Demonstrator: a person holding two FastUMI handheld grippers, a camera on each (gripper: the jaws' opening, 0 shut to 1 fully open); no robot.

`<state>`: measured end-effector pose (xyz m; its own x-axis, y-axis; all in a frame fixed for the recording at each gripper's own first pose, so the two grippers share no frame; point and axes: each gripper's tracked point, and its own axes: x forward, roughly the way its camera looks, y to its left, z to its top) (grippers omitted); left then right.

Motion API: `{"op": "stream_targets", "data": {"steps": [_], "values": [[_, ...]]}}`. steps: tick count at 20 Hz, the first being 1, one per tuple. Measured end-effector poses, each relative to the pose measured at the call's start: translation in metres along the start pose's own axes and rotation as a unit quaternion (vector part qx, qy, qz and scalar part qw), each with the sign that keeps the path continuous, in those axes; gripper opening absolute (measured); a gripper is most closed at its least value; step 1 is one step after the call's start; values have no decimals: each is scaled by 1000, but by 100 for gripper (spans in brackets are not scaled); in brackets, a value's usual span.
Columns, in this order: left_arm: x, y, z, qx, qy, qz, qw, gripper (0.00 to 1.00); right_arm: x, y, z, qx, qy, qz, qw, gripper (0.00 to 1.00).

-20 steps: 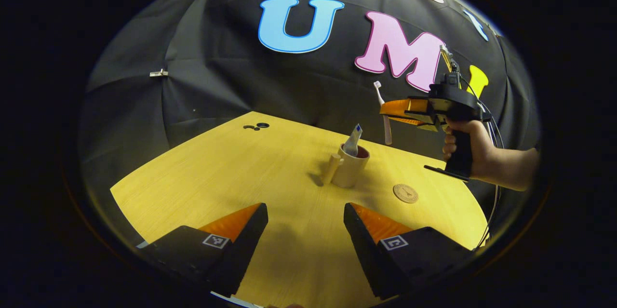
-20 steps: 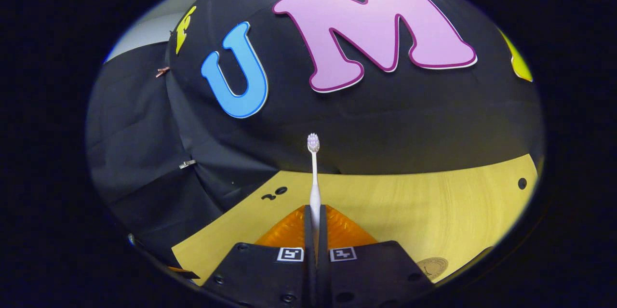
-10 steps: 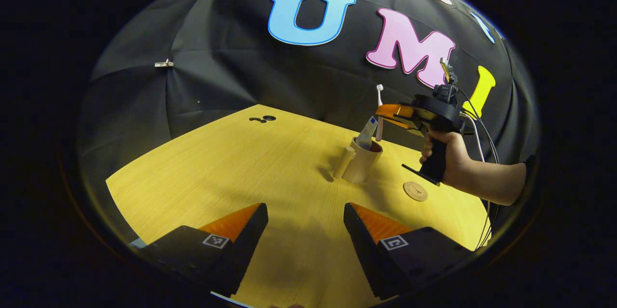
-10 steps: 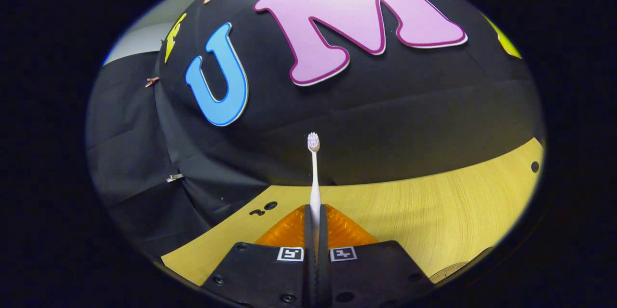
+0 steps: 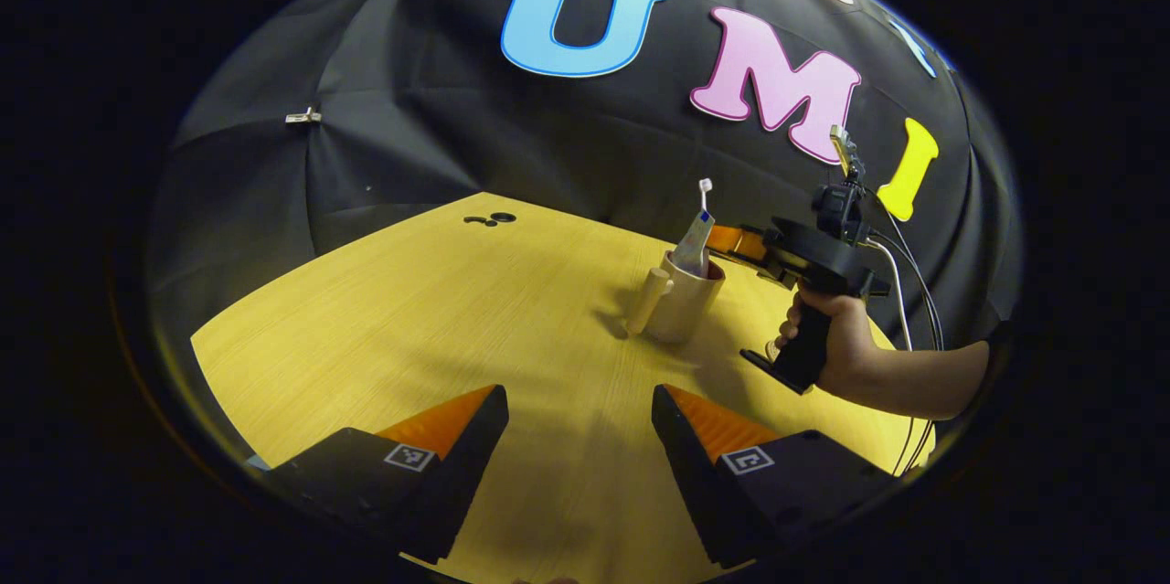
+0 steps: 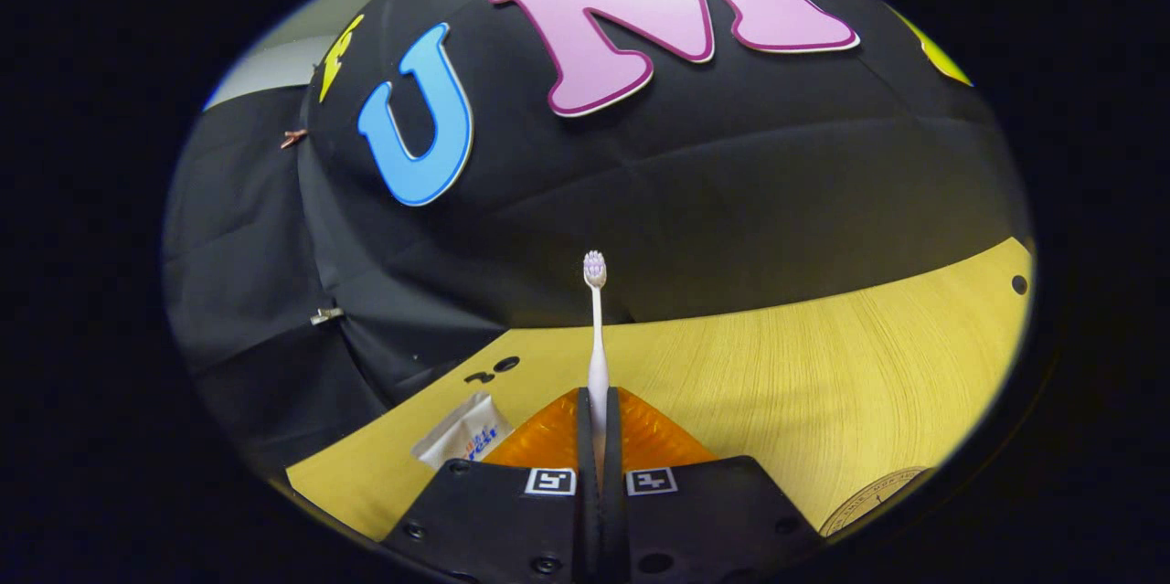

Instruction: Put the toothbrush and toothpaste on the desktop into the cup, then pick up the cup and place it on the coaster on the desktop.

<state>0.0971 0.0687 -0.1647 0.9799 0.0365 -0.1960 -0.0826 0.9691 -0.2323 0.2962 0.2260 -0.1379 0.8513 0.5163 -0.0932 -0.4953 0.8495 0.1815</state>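
Note:
A beige cup (image 5: 684,302) with a side handle stands upright on the wooden table (image 5: 411,328). The toothpaste tube (image 5: 695,242) leans inside it. My right gripper (image 5: 719,238) hovers at the cup's rim, shut on the white toothbrush (image 5: 705,191), which stands upright. The brush's lower end is hidden behind the tube. In the right gripper view the toothbrush (image 6: 596,328) rises from between the shut right gripper (image 6: 596,410), with the tube's crimped end (image 6: 462,442) just left of the fingers. My left gripper (image 5: 580,419) stands open and apart, low over the table's near side.
The round coaster (image 6: 873,497) lies on the table at the lower right of the right gripper view. A hand (image 5: 836,351) holds the right gripper's handle to the right of the cup. Small dark holes (image 5: 494,218) mark the table's far corner.
The right gripper has carried the toothbrush leftward and down until it stands over the cup. The toothpaste's end has come into the right gripper view. The left gripper has stayed open, barely shifting.

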Motion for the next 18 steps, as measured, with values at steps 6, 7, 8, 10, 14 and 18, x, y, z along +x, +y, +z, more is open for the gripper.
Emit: {"op": "stream_targets", "data": {"steps": [6, 7, 8, 10, 14, 18], "values": [[9, -21, 7, 17, 0, -19, 1000, 98, -32, -20, -3, -2, 2, -17, 1000, 34], [12, -26, 11, 23, -2, -26, 999, 98, -40, -26, -2, -5, 3, -22, 1000, 33], [15, -32, 14, 31, -1, -35, 999, 98, -50, -36, -4, -10, 9, -28, 1000, 17], [17, -44, 14, 59, 7, -61, 996, 98, -72, -54, -6, -16, 24, -39, 999, 50], [39, -63, 27, 140, 32, -108, 984, 98, -117, -115, 3, -23, 36, -99, 994, 98], [62, -73, 21, 200, 71, -136, 968, 98, -161, -170, 15, -13, 39, -164, 986, 98]]}}
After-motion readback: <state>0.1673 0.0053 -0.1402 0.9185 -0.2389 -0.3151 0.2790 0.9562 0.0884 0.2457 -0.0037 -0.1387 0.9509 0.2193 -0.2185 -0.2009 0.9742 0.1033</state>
